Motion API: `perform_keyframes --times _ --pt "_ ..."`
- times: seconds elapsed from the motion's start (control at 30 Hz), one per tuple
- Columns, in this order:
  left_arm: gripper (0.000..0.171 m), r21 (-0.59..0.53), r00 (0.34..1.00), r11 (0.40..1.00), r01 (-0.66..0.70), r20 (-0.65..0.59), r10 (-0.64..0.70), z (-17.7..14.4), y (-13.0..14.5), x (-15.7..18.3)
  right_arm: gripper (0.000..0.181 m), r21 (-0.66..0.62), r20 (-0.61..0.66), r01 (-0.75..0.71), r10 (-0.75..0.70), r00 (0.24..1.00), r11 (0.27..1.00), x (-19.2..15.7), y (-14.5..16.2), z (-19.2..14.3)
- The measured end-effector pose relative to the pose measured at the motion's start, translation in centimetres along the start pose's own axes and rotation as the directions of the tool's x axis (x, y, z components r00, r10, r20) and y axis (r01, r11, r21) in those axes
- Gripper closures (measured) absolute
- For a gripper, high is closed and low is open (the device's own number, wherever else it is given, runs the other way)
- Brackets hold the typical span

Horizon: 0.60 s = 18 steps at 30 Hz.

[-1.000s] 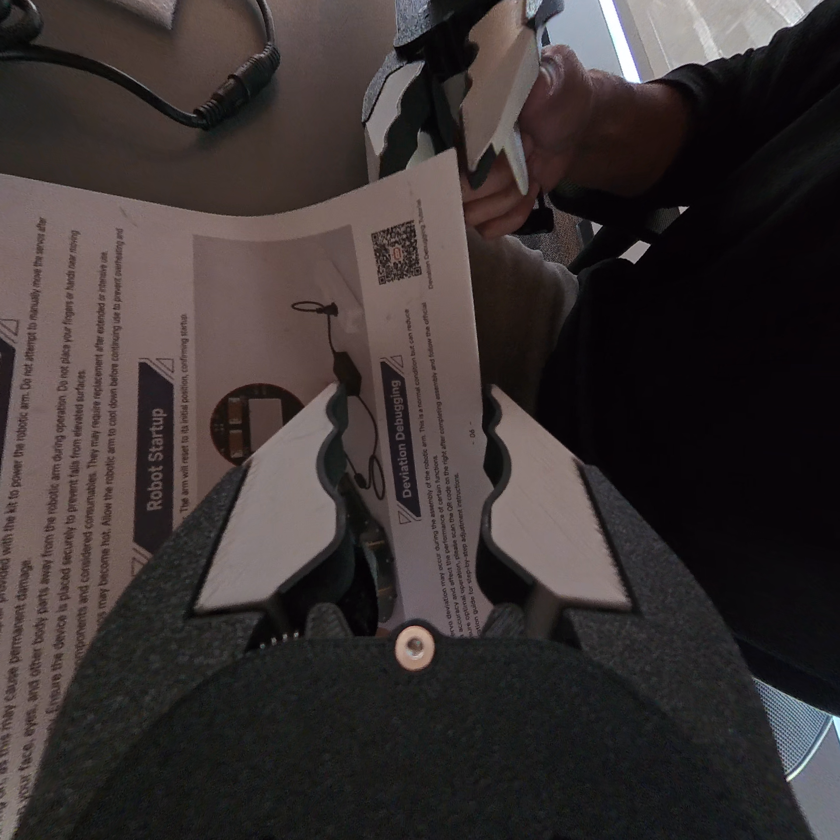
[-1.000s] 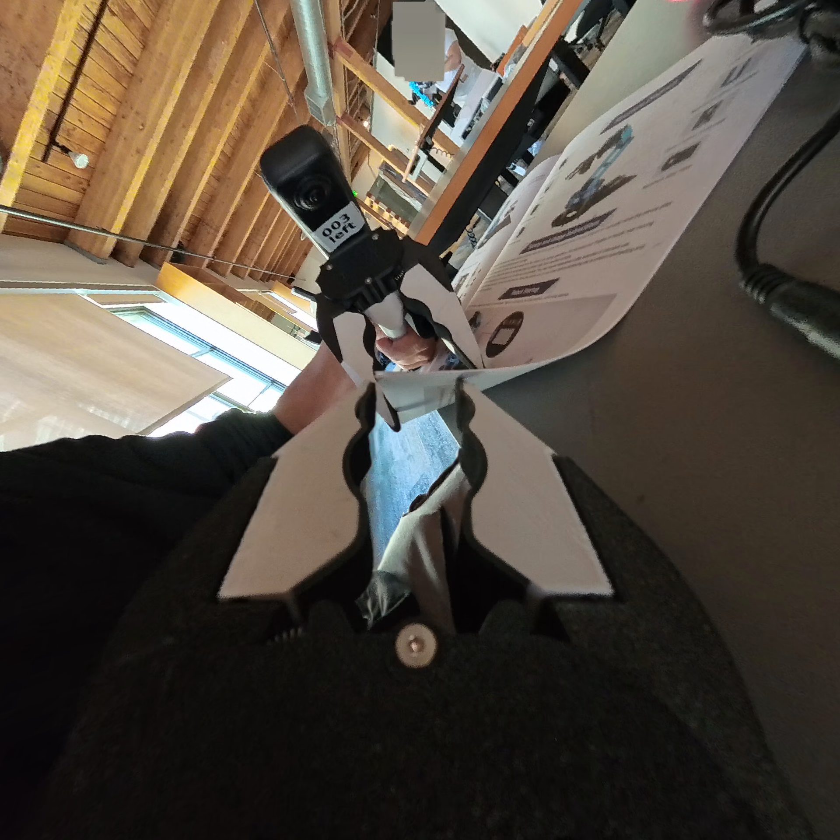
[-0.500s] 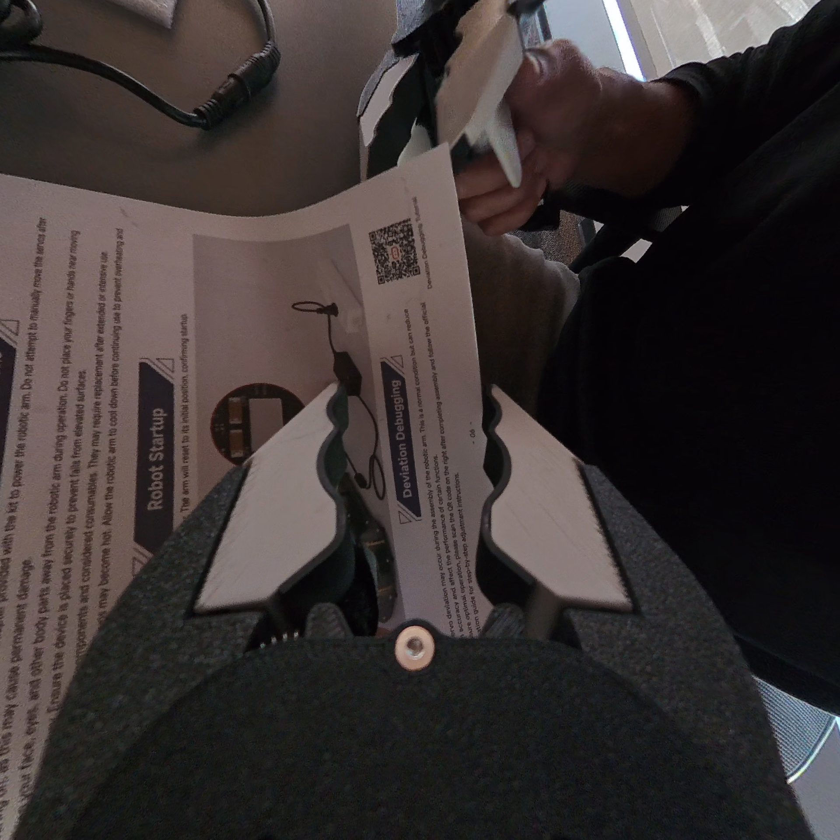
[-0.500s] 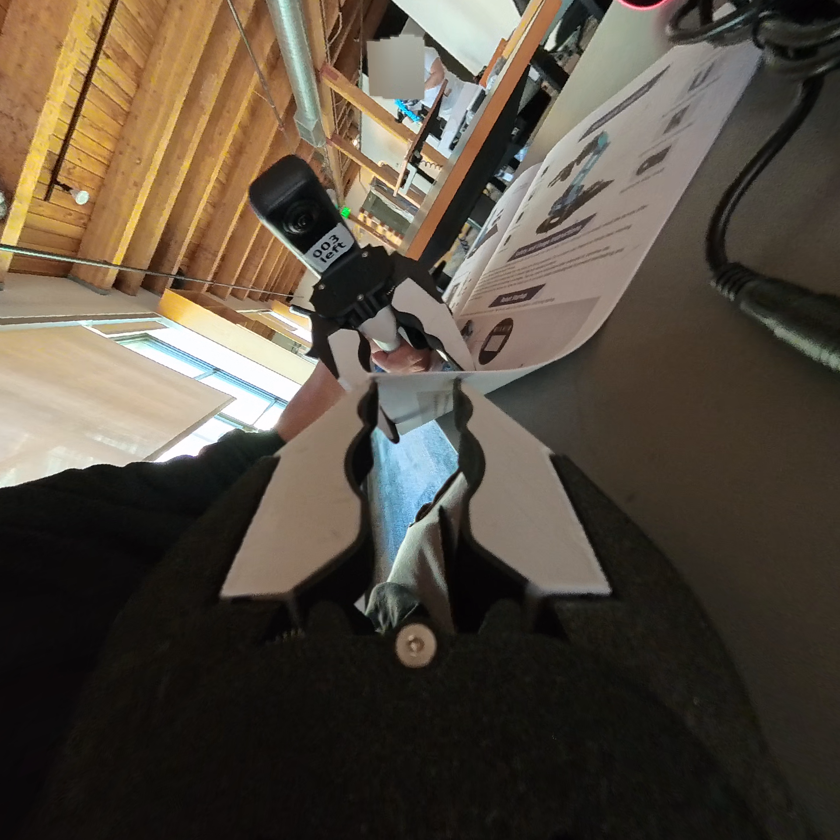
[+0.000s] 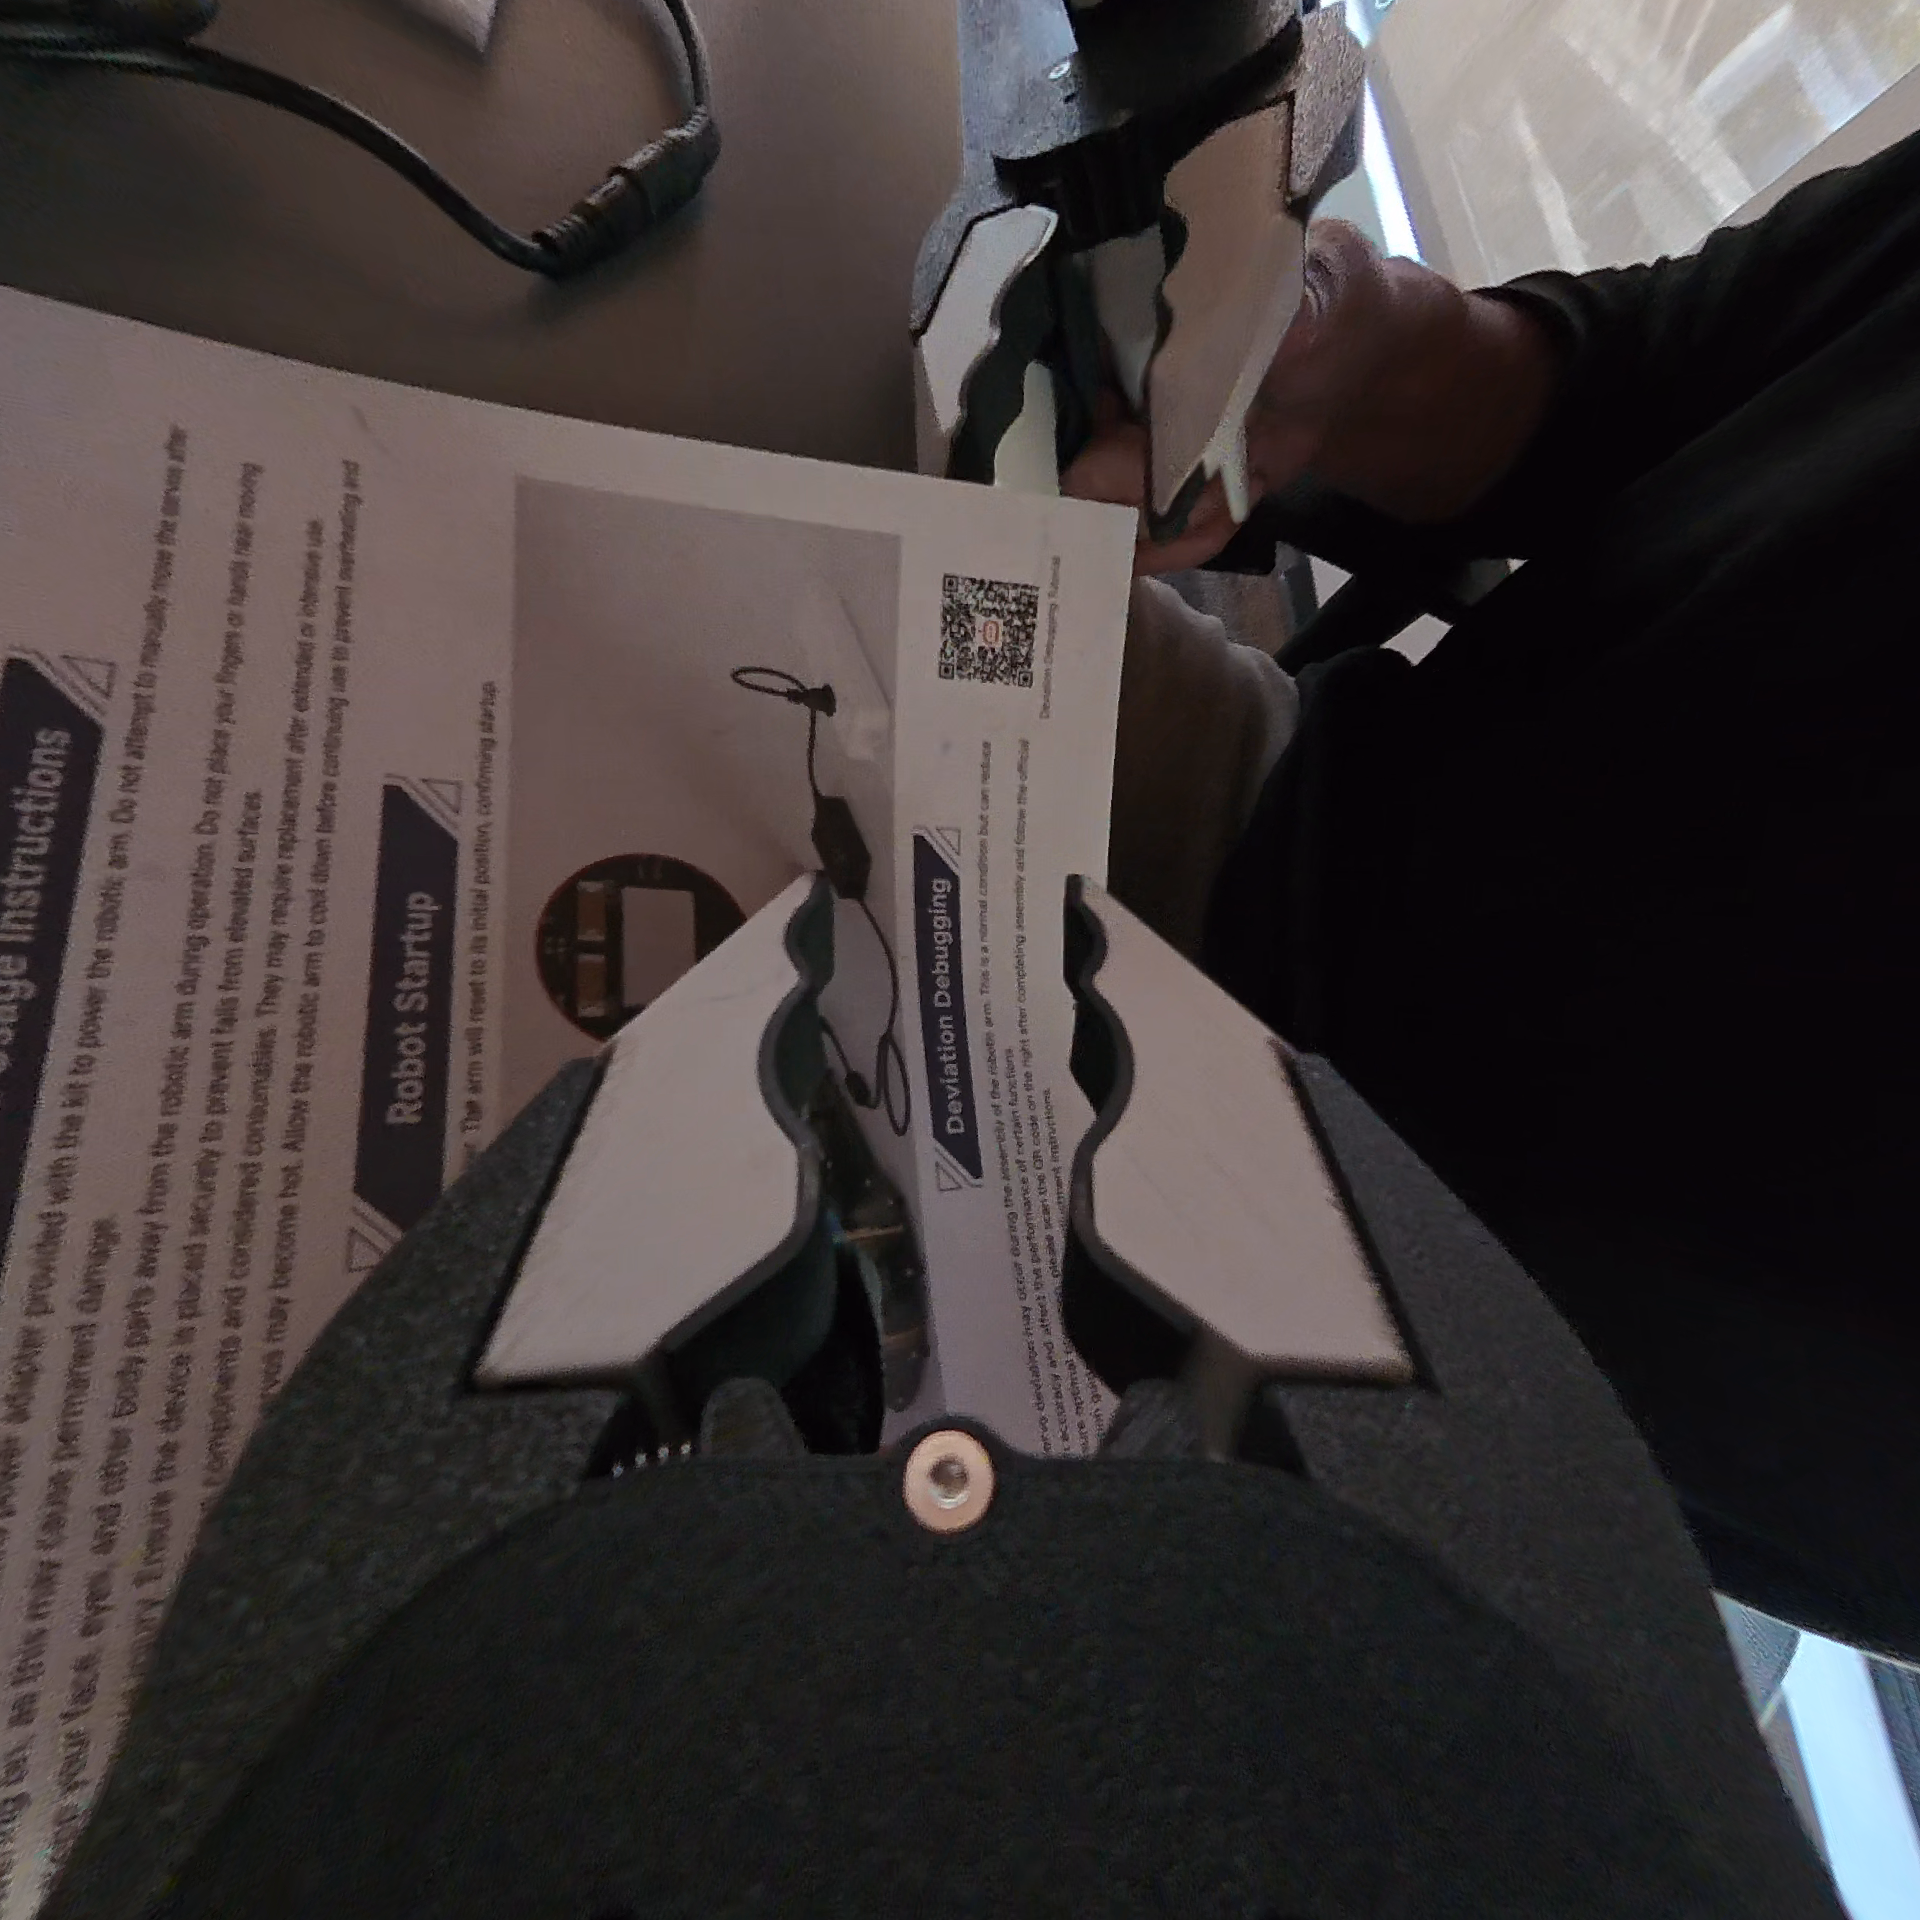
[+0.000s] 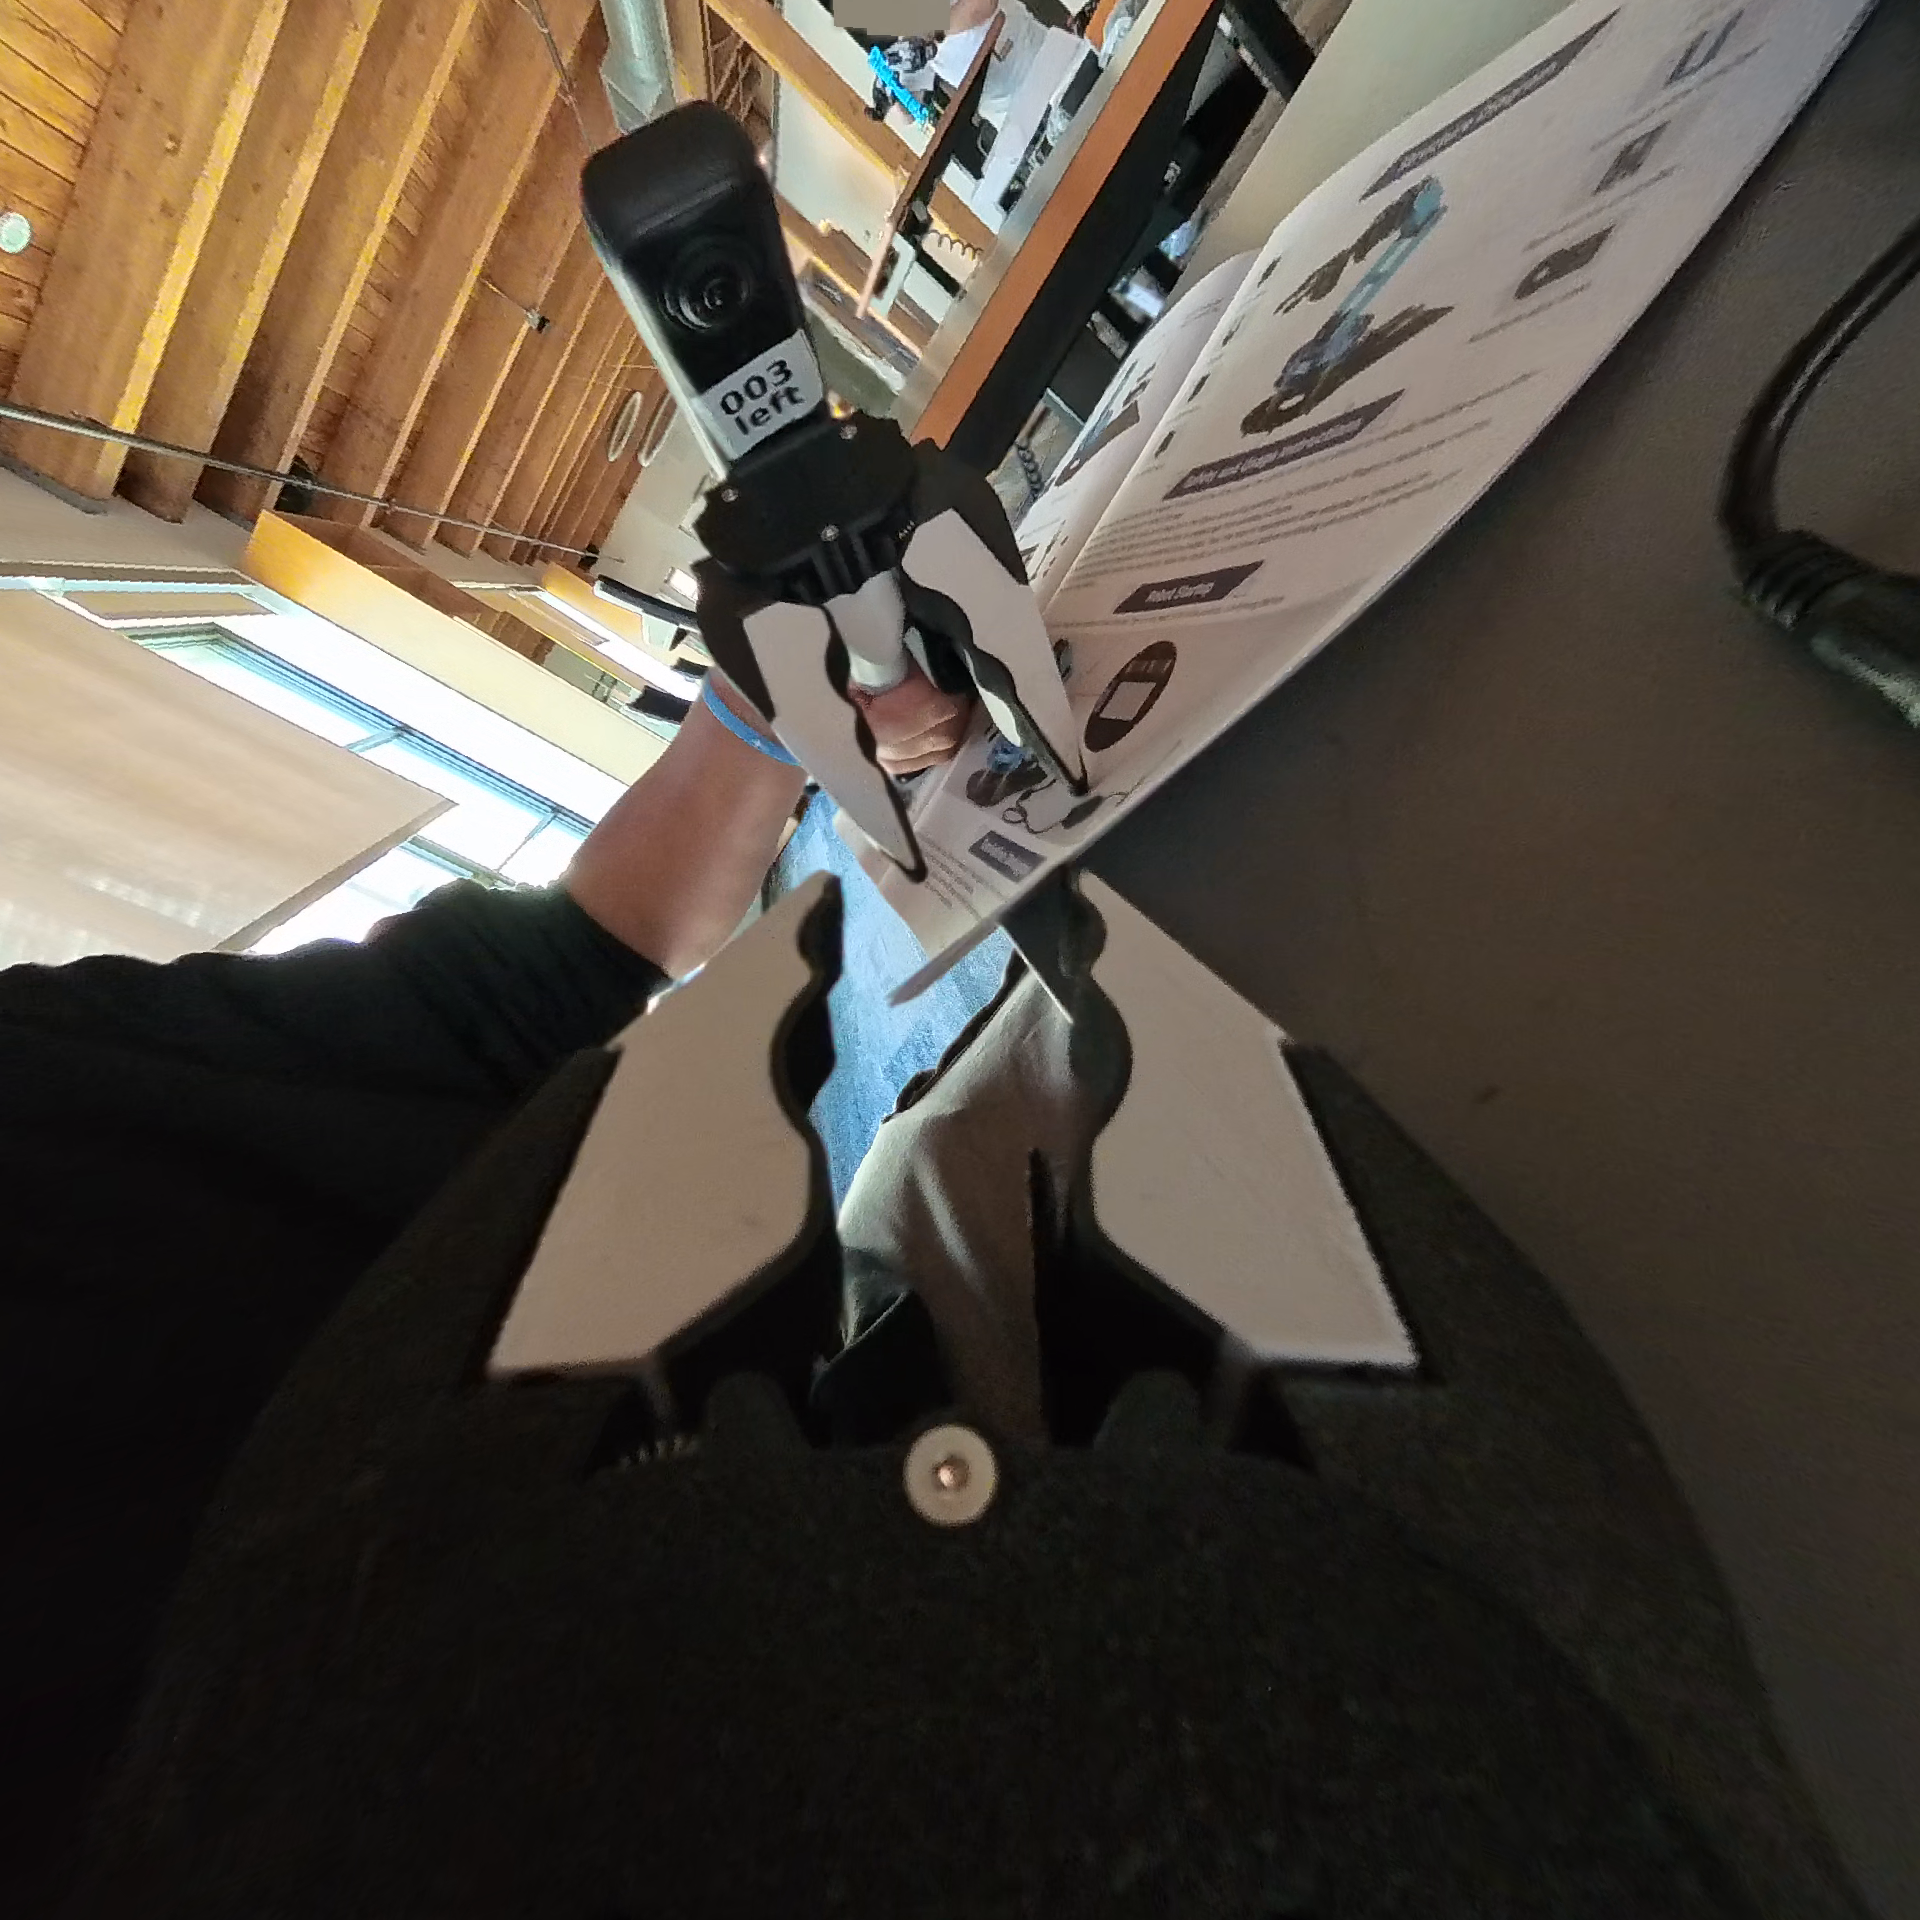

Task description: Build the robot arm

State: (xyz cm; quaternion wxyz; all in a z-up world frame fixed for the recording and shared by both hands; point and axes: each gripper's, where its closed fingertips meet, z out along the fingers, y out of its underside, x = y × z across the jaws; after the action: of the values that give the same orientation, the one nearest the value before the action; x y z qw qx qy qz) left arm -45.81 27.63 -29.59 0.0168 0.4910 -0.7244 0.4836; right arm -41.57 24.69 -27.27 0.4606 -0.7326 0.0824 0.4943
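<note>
Now the left claw (image 5: 940,894) gapes wide over the paper sheet (image 5: 644,644); the right claw (image 6: 956,894) gapes empty beside its corner.

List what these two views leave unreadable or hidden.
- Left wrist view: the sheet runs off the left edge; its near part is hidden behind the left gripper.
- Same view: the cable is cut by the top edge.
- Right wrist view: whether the right gripper touches the sheet's corner is unclear.
- Same view: the far room is too small and partly mosaicked.
</note>
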Motion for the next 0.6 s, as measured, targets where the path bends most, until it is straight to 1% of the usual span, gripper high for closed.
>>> perform_keyframes --times 0.03,0.1,0.17,0.27,0.37,0.47,0.5,0.6 --pt "0.128 -0.004 1.000 1.000 -0.016 0.013 0.016 0.0 0.0 0.0 0.144 -0.003 0.004 0.004 -0.004 1.000 1.000 -0.1 0.0 0.0" --pt "0.122 0.005 0.997 0.999 -0.049 0.056 0.049 0.1 -0.4 0.1 0.153 -0.004 -0.002 0.036 -0.036 0.999 0.999 -0.4 0.0 0.0" --pt "0.115 0.049 0.988 0.996 -0.081 0.135 0.074 0.4 -1.8 0.2 0.160 0.010 -0.013 0.078 -0.078 0.997 0.997 -0.8 -0.3 0.0" --pt "0.114 0.072 0.965 0.983 -0.170 0.213 0.152 1.5 -3.1 1.6 0.160 0.010 0.001 0.095 -0.095 0.996 0.995 -1.5 -0.6 0.2" --pt "0.111 0.050 0.936 0.971 -0.236 0.282 0.212 2.8 -3.6 1.8 0.155 0.026 0.093 0.025 -0.027 0.995 0.999 -2.6 -1.1 0.6" --pt "0.114 0.039 0.935 0.971 -0.235 0.283 0.215 3.5 -3.4 1.6 0.152 0.027 0.204 -0.042 0.035 0.978 0.999 -4.0 -1.4 0.9" --pt "0.116 0.045 0.941 0.973 -0.227 0.270 0.207 3.6 -3.3 1.6 0.152 0.021 0.209 -0.041 0.036 0.977 0.999 -4.0 -1.3 0.9" --pt "0.117 0.084 0.967 0.980 -0.181 0.194 0.162 3.4 -3.3 2.0 0.164 0.032 0.149 0.004 -0.008 0.989 0.999 -3.0 -1.3 0.7"
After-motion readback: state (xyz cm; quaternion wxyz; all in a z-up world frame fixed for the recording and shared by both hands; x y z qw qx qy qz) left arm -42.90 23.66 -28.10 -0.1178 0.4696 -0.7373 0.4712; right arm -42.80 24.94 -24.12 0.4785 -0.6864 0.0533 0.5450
